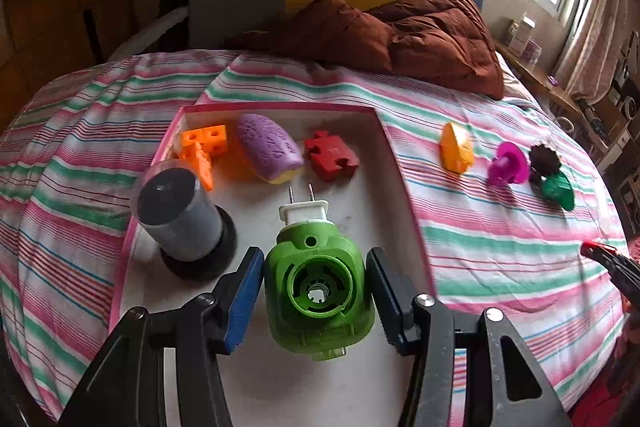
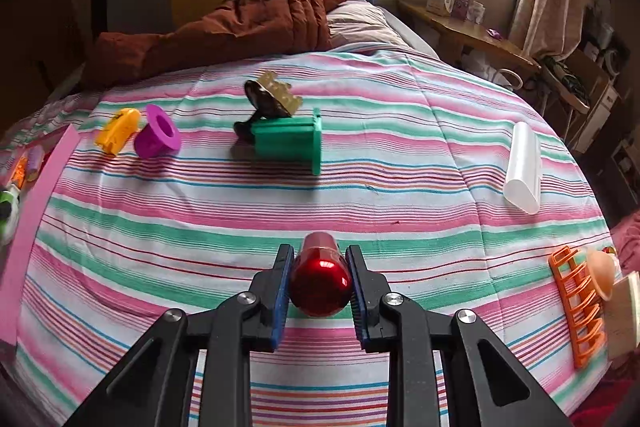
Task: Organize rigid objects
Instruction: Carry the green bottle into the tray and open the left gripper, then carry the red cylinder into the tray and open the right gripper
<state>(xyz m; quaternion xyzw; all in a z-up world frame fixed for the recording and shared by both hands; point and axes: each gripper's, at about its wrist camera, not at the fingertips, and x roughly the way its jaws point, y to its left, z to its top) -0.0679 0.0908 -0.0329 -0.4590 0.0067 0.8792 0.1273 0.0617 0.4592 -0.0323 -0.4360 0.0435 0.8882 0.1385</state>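
Observation:
A pink-rimmed white box [image 1: 394,163] lies on the striped bed. In it are orange blocks [image 1: 202,147], a purple oval piece [image 1: 268,147], a red puzzle piece [image 1: 330,155], a dark jar [image 1: 180,215] and a green plug-in device [image 1: 318,279]. My left gripper [image 1: 316,267] is open around the green device, its pads a little apart from it. My right gripper [image 2: 320,275] is shut on a shiny red capsule-shaped object [image 2: 320,279] above the bedspread.
Loose on the bedspread are a yellow piece [image 2: 118,129], a magenta cup [image 2: 158,137], a green block [image 2: 290,141] with a dark and gold item [image 2: 272,99], a white tube [image 2: 522,167] and an orange rack [image 2: 576,303]. A brown quilt [image 2: 240,19] lies behind.

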